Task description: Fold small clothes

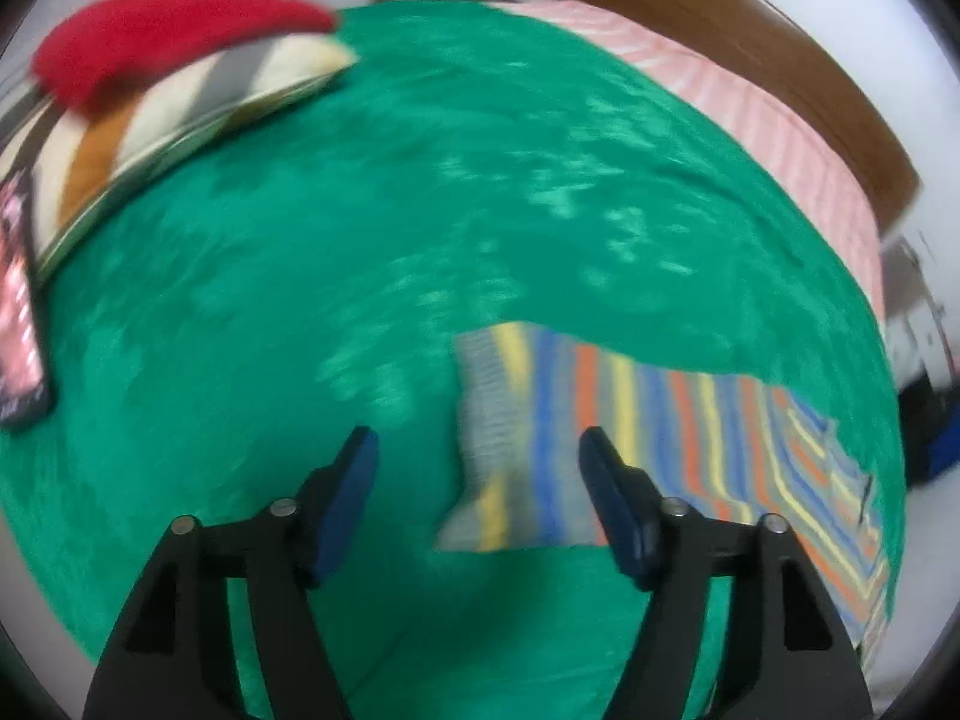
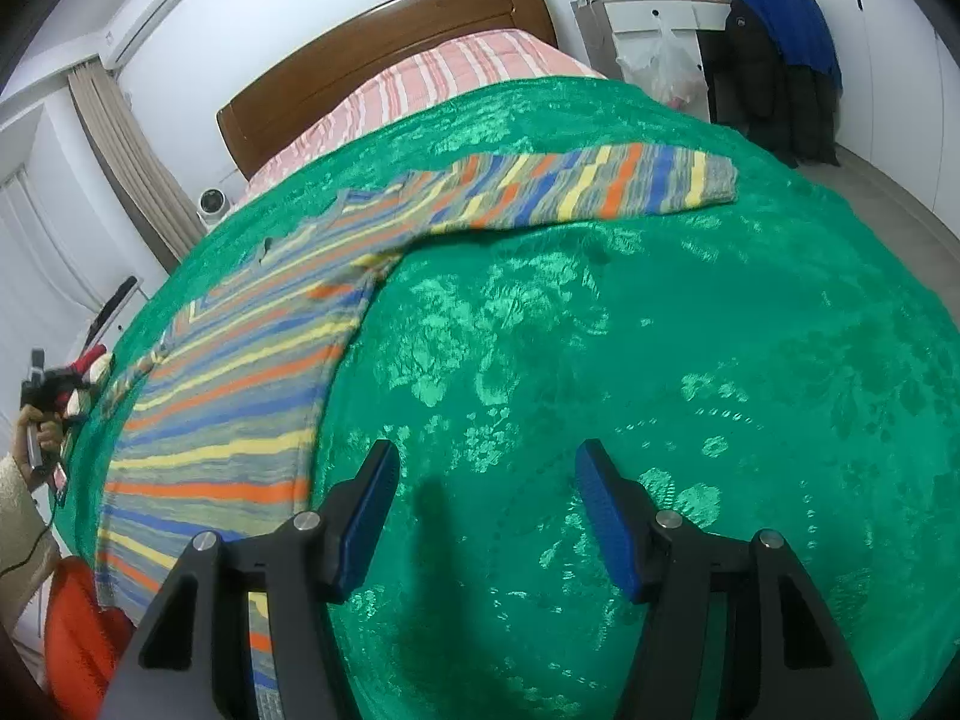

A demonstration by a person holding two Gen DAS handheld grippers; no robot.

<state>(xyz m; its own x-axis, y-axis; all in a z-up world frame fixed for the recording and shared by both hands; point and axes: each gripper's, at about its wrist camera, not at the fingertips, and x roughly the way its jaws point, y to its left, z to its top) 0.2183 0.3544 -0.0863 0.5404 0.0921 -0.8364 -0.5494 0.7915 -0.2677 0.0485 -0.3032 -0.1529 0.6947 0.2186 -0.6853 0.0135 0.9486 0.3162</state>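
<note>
Folding looks barely begun: striped sweater (image 2: 240, 408) lies flat on the green bed cover (image 2: 660, 360), one sleeve out toward one o'clock, the other blurred by the left gripper (image 1: 477, 450), both grippers' jaws spread and empty, right gripper (image 2: 486, 462) over bare cover.

No readable text turns up anywhere in either view. At about nine o'clock in the left wrist view, the dark phone (image 1: 21, 306) shows pink marks on its face, but blur smears them past reading. At about eleven o'clock in the right wrist view, the wall air conditioner (image 2: 147, 12) carries a small dark mark, too tiny to make out. No labels, brands or numbers can be read.
</note>
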